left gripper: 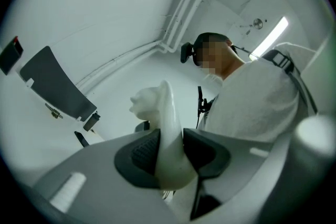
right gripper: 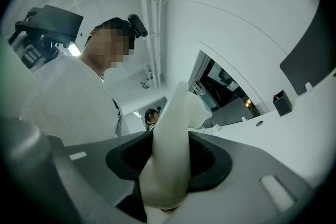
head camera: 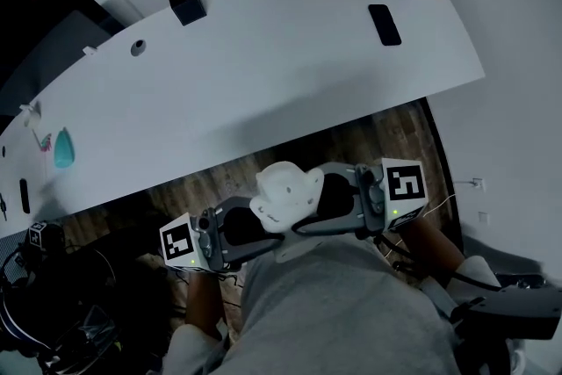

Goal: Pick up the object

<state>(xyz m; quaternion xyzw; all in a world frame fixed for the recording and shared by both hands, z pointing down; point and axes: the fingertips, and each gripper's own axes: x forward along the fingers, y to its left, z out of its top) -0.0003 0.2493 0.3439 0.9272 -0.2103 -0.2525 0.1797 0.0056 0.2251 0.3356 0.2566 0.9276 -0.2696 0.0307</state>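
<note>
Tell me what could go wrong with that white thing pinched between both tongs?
The white object hangs over the wooden floor, off the table; a slip would probably drop it. The left tongs and right tongs each pinch only a thin edge, so pulling apart could twist it loose.

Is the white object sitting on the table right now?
No, the white object hangs clear of the table, clamped between the left gripper and right gripper.
</note>
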